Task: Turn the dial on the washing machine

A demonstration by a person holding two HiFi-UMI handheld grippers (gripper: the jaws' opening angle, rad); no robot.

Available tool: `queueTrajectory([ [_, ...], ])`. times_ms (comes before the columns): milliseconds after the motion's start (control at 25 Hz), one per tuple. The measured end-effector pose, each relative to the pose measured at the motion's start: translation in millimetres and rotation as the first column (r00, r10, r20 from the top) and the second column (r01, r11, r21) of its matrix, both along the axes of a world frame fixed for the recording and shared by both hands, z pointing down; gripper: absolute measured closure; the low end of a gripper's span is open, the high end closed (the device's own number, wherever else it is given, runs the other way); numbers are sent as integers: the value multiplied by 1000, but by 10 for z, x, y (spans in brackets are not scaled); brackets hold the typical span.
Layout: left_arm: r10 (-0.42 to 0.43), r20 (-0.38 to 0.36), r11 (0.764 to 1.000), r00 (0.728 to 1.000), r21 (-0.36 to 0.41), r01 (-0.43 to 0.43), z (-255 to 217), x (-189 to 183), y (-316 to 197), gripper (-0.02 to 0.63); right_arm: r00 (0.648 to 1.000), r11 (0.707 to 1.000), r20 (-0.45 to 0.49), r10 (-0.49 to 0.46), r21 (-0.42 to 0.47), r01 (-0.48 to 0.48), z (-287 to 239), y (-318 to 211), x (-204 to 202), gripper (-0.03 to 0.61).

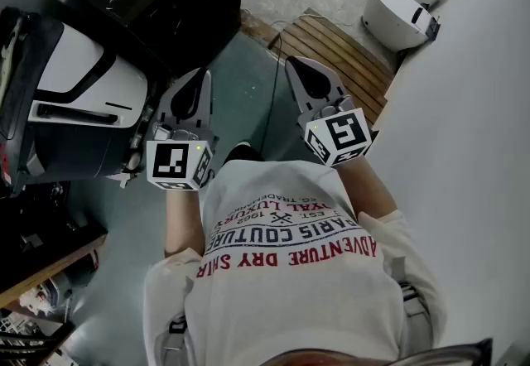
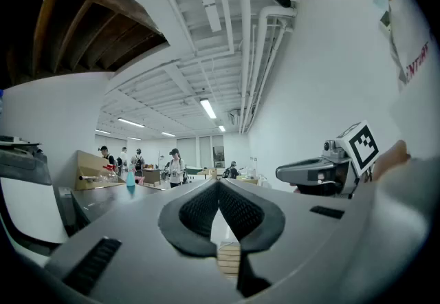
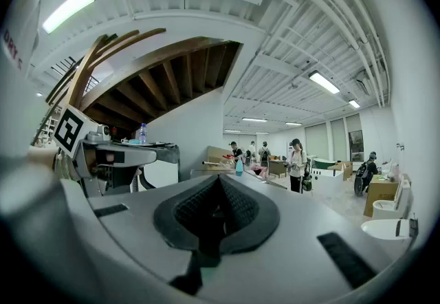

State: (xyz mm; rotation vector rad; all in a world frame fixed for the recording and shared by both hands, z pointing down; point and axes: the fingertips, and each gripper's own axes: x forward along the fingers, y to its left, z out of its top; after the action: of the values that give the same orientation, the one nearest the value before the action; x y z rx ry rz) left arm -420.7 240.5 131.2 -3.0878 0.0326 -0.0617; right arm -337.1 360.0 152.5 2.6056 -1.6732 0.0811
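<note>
Head view: grey left claw (image 1: 201, 79) & right claw (image 1: 294, 66) closed, empty; white-black appliance (image 1: 79, 99) at 9 o'clock, dial unseen, so you could bump it.

Upside down on the person's white T-shirt (image 1: 290, 273), in the lower middle of the head view, red print read "ADVENTURE DRY SHIR", with dark "PARIS COUTURE" above it.
</note>
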Motion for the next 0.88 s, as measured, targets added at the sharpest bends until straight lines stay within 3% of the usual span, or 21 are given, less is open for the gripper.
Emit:
queueTrajectory([
  [640,38,40,999,998,-40,-37,84,114,189,598,997,999,62,45,9,-45,91,270,82,552],
  [800,56,61,998,997,-45,-53,138,203,300,598,995,994,33,97,39,-98,63,438,219,548],
  [880,61,71,997,996,-45,-58,157,285,313,598,993,993,25,114,37,-115,69,469,336,332],
])
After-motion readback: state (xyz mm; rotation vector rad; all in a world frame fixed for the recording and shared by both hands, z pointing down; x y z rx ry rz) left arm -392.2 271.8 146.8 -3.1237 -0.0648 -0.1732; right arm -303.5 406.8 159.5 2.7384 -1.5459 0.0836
